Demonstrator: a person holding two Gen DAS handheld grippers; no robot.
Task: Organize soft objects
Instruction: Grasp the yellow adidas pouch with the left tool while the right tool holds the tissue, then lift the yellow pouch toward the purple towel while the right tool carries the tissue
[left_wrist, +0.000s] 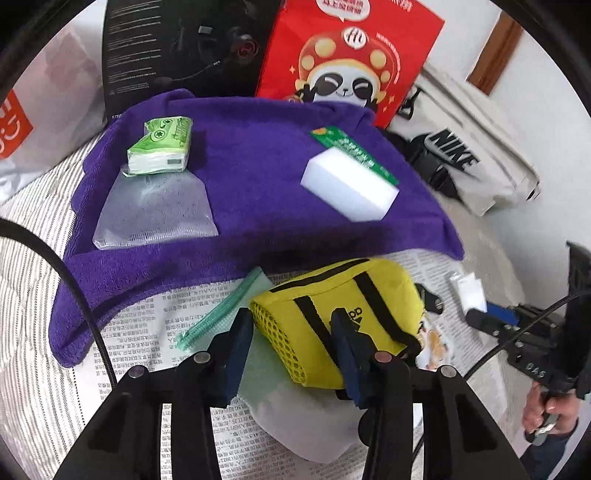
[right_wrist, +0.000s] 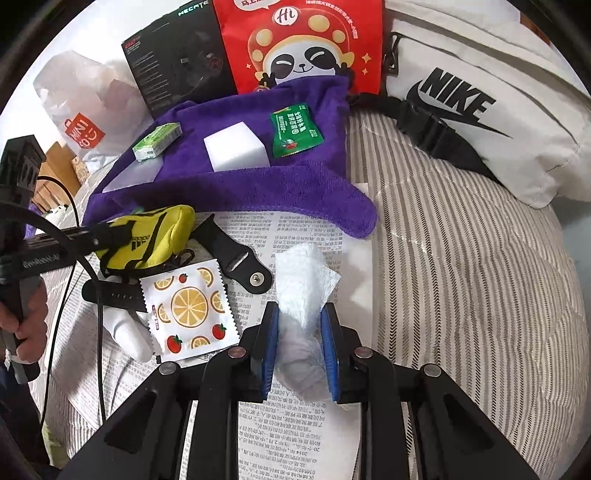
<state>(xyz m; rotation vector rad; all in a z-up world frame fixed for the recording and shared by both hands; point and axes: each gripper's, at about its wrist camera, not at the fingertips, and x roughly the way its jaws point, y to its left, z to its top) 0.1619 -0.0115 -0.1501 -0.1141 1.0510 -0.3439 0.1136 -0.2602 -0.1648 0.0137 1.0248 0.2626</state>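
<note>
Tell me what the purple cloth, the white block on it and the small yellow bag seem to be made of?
Purple cloth: looks like plush microfibre or terry, with a fuzzy matte nap and soft folds.
White block: probably foam sponge, matte, with crisp edges and no visible wrapper.
Yellow bag: seems thin woven synthetic fabric, slightly shiny, with an open mesh end panel and black webbing straps.

Left gripper (left_wrist: 291, 332) sat over the yellow pouch (left_wrist: 338, 317), blue pads either side of its mesh end; contact unclear. Pouch lay on newspaper (left_wrist: 147, 332), beside a green zip bag (left_wrist: 218, 314). Purple towel (left_wrist: 240, 177) behind carried a tissue pack (left_wrist: 160, 146), clear bag (left_wrist: 155, 214) and white sponge (left_wrist: 349, 182). Right gripper (left_wrist: 491, 317) entered at the right edge, a hand (left_wrist: 546, 410) on its handle.
</note>
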